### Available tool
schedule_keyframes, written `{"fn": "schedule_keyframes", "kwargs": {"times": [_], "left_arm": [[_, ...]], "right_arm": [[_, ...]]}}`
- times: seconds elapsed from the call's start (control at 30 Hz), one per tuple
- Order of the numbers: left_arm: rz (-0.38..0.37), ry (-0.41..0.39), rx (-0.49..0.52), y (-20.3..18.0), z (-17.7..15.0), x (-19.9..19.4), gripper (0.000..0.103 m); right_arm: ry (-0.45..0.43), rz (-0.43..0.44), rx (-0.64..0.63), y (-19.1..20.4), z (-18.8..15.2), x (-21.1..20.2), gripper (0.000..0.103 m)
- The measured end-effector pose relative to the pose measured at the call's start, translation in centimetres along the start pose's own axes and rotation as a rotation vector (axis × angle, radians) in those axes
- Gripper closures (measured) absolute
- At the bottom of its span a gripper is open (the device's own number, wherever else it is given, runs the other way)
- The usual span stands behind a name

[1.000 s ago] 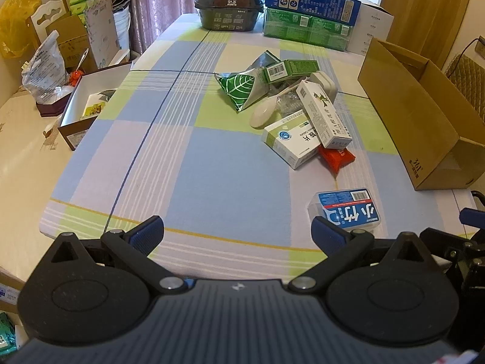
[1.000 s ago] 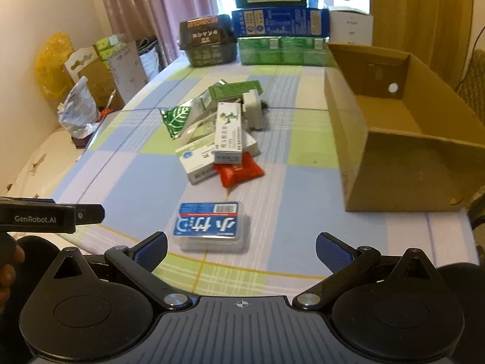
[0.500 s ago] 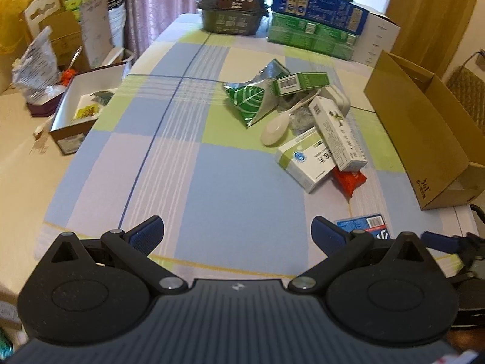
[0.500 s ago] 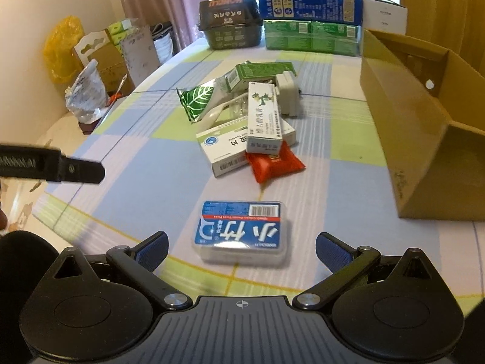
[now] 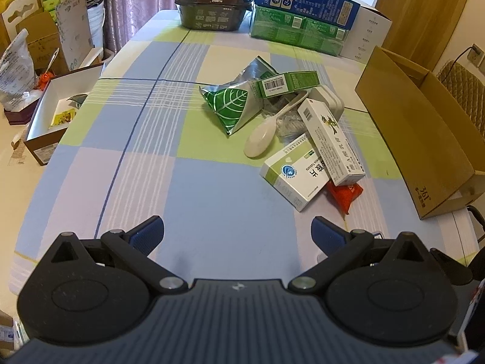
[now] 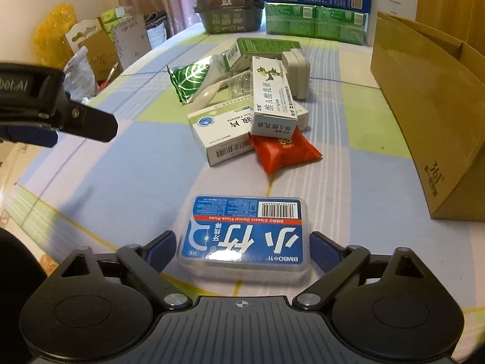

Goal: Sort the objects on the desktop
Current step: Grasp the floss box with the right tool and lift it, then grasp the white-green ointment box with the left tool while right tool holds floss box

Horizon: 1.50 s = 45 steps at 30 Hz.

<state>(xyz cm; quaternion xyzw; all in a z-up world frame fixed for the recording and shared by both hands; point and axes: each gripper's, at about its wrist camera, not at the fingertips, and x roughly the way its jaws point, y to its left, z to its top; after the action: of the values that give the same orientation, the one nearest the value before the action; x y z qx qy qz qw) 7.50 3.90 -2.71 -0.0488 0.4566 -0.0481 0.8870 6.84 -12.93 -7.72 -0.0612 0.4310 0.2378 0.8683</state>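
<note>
A clear case of dental floss picks with a blue label point(image 6: 245, 236) lies flat on the checked tablecloth. My right gripper point(image 6: 242, 247) is open and straddles the case, one blue pad on each side. Beyond it is a pile: a white-and-green tablet box point(image 6: 224, 133), a long ointment box point(image 6: 271, 100), a red sachet point(image 6: 283, 151), a green leaf foil packet point(image 5: 230, 106), a white spoon point(image 5: 263, 133) and a green carton point(image 5: 288, 83). My left gripper point(image 5: 236, 233) is open over bare cloth, short of the pile, with nothing in it.
An open cardboard box point(image 5: 424, 139) stands along the table's right edge. Stacked blue and green cartons point(image 5: 303, 9) and a dark container point(image 5: 212, 3) fill the far end. A white open box point(image 5: 51, 121) and bags sit off the left edge.
Both grippers have moved forward over the table. The right one has come down around the floss case, which now lies between its fingers. The case has dropped out of the left wrist view.
</note>
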Motion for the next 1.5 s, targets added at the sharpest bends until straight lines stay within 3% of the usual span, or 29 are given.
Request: {"fn": "schedule_keyframes", "kwargs": {"times": [0.5,0.93,1.3,1.5], "left_arm": [[-0.004,-0.015,0.009,-1.2,0.9,0.8,0.002],[-0.096,-0.053,0.084,-6.9,4.7,3.8,0.002],[-0.112,-0.04,0.11,-9.5,6.0,6.9,0.002],[-0.123,-0.024,0.115,-10.4,6.3,8.8,0.008]], "right_arm": [[-0.094,-0.067,0.008,-2.6,1.7,-1.9,0.018],[-0.089,-0.057,0.053,-6.6,3.4,-0.1,0.018],[-0.111,-0.055,0.112,-8.2,4.4,1.0,0.018],[-0.101,-0.057,0.128,-8.7,4.4,1.4,0.018]]}}
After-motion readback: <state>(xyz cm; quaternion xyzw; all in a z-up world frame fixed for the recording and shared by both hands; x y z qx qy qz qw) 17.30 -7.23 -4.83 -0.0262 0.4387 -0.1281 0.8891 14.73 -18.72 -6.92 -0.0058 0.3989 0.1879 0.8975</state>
